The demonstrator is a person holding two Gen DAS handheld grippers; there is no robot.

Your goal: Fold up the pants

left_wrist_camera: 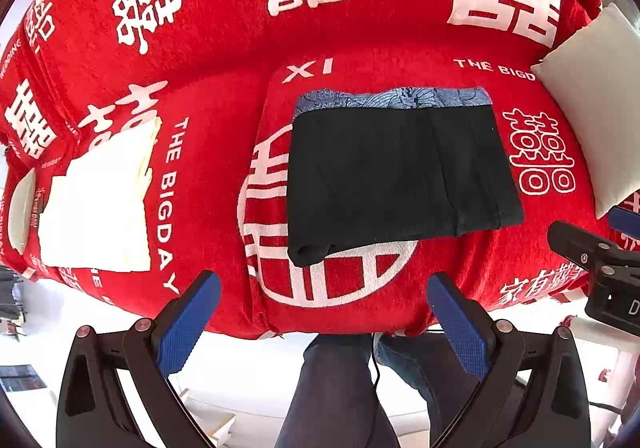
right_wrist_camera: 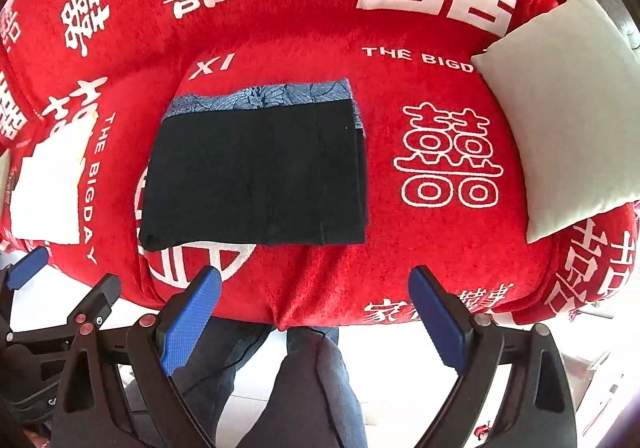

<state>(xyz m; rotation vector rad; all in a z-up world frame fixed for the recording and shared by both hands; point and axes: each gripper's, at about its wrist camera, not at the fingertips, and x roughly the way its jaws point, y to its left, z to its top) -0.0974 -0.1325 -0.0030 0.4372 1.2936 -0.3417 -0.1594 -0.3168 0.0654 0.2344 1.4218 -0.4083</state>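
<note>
A red cover (left_wrist_camera: 224, 60) printed with white characters and the words "THE BIGDAY" drapes a sofa, seat and backrest alike. A large white ring emblem (left_wrist_camera: 256, 216) sits on the seat near its front edge. On the left of the seat lies a folded white cloth (left_wrist_camera: 96, 208), and a pale rounded item (left_wrist_camera: 20, 208) just left of it is too cut off to identify. At the far right a white cushion (right_wrist_camera: 568, 108) leans against the sofa's end. Below the seat's near edge are a person's legs (left_wrist_camera: 340, 388) in dark blue trousers, with a thin black cable (left_wrist_camera: 375, 360) running down between them over a white floor (right_wrist_camera: 400, 368).
</note>
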